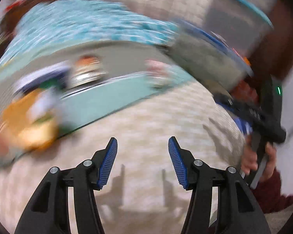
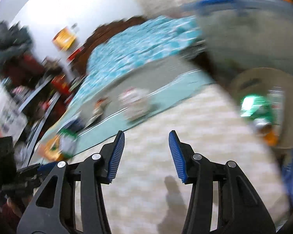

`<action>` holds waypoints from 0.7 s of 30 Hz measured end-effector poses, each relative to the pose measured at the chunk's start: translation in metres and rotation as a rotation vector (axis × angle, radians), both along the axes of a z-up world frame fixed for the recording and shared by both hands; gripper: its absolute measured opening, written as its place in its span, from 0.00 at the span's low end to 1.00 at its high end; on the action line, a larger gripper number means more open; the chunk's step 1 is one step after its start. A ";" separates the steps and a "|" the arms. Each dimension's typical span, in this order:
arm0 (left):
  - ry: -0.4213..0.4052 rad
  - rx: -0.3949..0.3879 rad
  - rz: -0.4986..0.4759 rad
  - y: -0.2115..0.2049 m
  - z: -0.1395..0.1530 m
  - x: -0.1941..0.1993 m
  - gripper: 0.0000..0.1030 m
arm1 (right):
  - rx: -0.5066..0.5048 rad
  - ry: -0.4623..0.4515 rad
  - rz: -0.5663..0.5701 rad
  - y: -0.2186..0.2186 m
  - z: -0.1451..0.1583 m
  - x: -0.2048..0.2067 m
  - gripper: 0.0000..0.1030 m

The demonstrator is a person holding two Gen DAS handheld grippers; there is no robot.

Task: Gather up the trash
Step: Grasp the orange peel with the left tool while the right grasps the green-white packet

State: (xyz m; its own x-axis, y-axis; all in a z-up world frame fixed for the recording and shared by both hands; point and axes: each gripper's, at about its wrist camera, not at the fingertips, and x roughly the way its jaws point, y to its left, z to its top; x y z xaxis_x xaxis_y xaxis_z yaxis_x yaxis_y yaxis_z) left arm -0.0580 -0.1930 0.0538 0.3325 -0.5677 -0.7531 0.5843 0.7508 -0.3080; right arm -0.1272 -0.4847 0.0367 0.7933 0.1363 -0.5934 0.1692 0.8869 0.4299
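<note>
Trash (image 1: 29, 117): blurred wrappers on the floor mat (image 1: 111, 97). Both hand-held grippers, left (image 1: 142, 146) and right (image 2: 146, 140), apart, empty. Risk: blur suggests haste; grabs may miss.

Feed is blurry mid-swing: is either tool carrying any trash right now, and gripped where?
Nothing is held. The left tool and right tool both stand open, with only bare floor showing between their pads.
</note>
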 end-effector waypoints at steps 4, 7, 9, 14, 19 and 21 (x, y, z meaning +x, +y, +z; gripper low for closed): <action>0.059 -0.074 0.205 0.076 -0.008 0.028 0.49 | -0.074 0.047 0.207 0.086 -0.001 0.046 0.50; 0.095 -0.136 0.282 0.106 -0.012 0.041 0.49 | -0.169 0.093 0.350 0.149 -0.008 0.075 0.50; 0.094 -0.140 0.302 0.115 -0.015 0.047 0.49 | -0.248 0.123 0.412 0.182 -0.016 0.090 0.50; 0.117 -0.160 0.317 0.113 -0.021 0.066 0.51 | -0.421 0.179 0.454 0.224 -0.034 0.119 0.49; 0.100 -0.148 0.329 0.102 -0.024 0.076 0.56 | -0.418 0.167 0.431 0.218 -0.034 0.124 0.19; 0.085 -0.128 0.339 0.097 -0.026 0.079 0.54 | -0.379 0.158 0.405 0.208 -0.033 0.118 0.12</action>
State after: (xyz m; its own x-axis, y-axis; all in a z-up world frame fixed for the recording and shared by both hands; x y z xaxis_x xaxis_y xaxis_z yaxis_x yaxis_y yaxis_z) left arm 0.0211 -0.0963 0.0282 0.4574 -0.5273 -0.7160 0.2775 0.8496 -0.4484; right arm -0.0088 -0.2763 0.0036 0.6197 0.1656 -0.7671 -0.1801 0.9814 0.0664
